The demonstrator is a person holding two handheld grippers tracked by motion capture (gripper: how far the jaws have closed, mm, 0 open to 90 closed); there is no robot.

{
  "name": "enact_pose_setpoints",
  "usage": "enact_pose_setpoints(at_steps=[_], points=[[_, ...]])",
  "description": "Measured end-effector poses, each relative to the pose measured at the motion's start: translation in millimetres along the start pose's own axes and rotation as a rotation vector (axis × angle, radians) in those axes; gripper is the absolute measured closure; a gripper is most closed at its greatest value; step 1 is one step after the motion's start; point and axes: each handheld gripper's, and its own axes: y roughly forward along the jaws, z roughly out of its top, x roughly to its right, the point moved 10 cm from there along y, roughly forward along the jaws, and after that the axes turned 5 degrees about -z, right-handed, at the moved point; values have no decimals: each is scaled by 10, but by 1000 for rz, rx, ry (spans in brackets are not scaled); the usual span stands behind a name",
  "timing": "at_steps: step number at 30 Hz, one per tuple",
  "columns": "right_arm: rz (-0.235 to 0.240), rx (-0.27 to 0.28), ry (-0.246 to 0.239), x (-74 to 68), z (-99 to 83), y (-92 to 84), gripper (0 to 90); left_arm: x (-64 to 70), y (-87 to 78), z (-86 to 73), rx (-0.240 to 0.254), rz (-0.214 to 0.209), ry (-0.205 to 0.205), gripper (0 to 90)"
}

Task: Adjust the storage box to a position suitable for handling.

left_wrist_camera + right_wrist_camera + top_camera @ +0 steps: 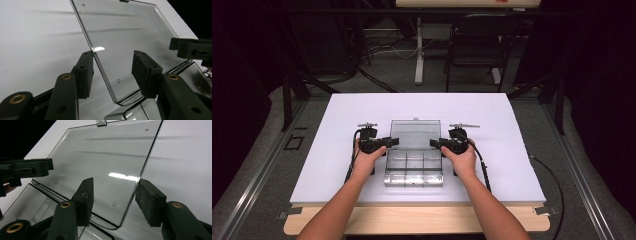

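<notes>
Fingers, left (113,72): parted, straddling the lid's (125,37) side edge; one pad touches or nearly touches it, no clamp.
Fingers, right (115,201): parted, astride the lid's opposite edge, not pressing.
Box (414,170): one, clear plastic, mid-tabletop (337,130) between both hands, lid raised at the far side.
Contents: dividers form several compartments; nothing discernible inside.
Count: one box, one lid, two grippers.
High view: whole box, both forearms, a chair (477,42) beyond.
Gripper views: lid edges close up, each with the other gripper opposite.
</notes>
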Motion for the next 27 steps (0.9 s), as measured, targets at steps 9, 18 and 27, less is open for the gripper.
enact_pose_setpoints(at_steps=[9,18,27], points=[[1,-2,15,-2,-5,7,487,2,8,-5,-1,0,-1,502],[5,-13,23,-3,-15,10,475,1,15,-20,-8,-4,-13,488],[4,-24,38,-7,-26,14,464,2,20,-30,-13,-12,-26,481]])
